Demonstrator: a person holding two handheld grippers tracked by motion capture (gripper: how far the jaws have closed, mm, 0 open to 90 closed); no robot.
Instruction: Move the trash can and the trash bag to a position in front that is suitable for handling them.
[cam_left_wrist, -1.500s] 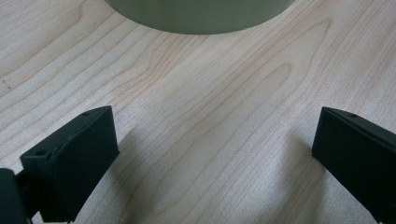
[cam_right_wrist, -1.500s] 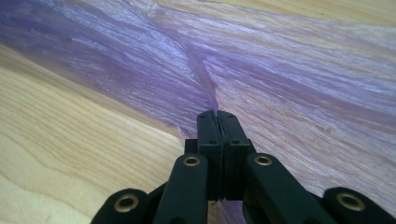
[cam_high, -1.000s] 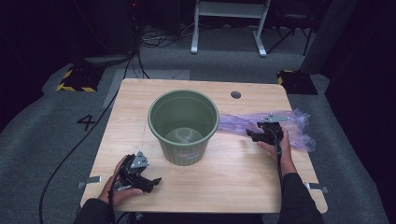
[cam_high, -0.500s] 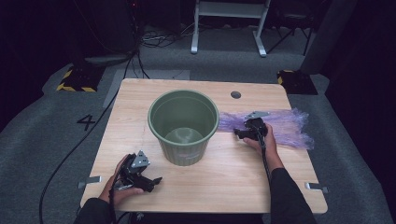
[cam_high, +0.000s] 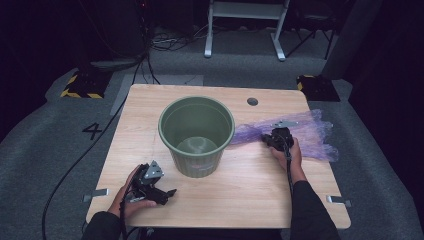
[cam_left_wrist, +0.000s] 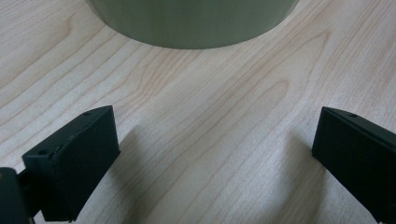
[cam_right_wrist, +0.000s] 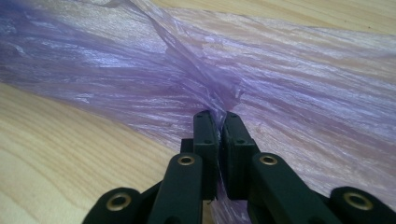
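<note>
A thin purple plastic bag (cam_high: 305, 132) lies spread on the right side of the wooden table (cam_high: 240, 185), one end reaching toward the green bucket (cam_high: 196, 134). My right gripper (cam_high: 270, 140) rests on the bag; its jaws have just been closing and now pinch a fold of the purple film (cam_right_wrist: 219, 100), bunched up between the pads. My left gripper (cam_high: 167, 192) lies near the table's front left corner, jaws wide apart with bare wood between them (cam_left_wrist: 210, 154). The bucket's base (cam_left_wrist: 191, 23) stands just ahead of it.
The bucket stands upright mid-table, with nothing visible inside. A round cable hole (cam_high: 252, 101) sits at the table's far edge. Cables trail from both grippers. Grey floor, a yellow-striped block (cam_high: 80, 86) and a metal stand (cam_high: 245, 25) surround the table.
My right gripper slid left along the bag toward the bucket and shut on a fold of the film. The left gripper has stayed where it was.
</note>
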